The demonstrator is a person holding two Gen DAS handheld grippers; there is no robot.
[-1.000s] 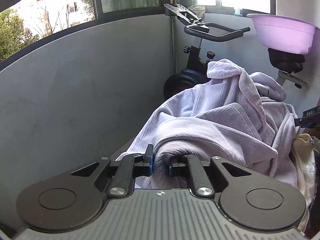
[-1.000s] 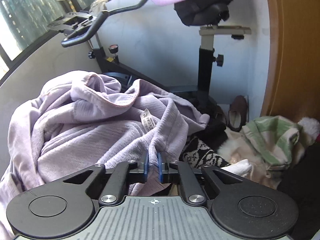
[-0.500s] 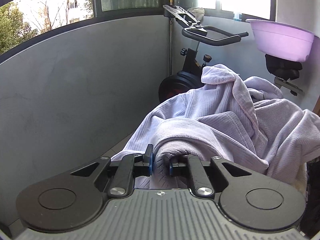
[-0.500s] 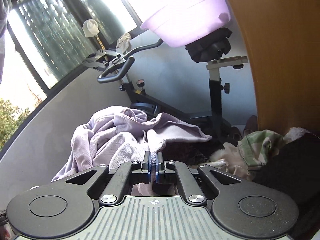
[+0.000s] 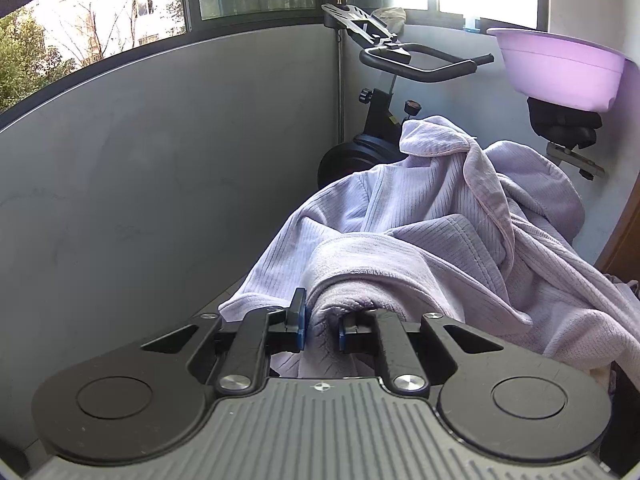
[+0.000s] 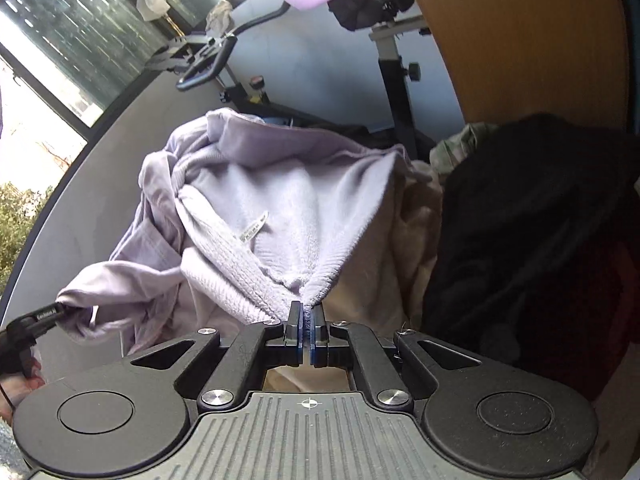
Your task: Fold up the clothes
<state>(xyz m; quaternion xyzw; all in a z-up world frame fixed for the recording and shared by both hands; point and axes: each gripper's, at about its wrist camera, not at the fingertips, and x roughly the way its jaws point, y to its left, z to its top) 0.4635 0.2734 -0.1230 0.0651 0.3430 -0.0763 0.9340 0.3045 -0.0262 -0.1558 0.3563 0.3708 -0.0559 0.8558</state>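
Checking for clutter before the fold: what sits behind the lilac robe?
Behind the lilac robe stands an exercise bike with a purple basin on its saddle. The robe covers the bike's lower frame, so anything on the floor there is hidden.

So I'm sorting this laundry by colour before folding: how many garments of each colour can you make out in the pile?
Lilac: 1, the fleece robe that both the left gripper and the right gripper hold
Cream: 1, cream fabric beneath it
Green striped: 1, green striped piece, mostly hidden
Black: 1, black garment
Total: 4 visible; others may be buried.
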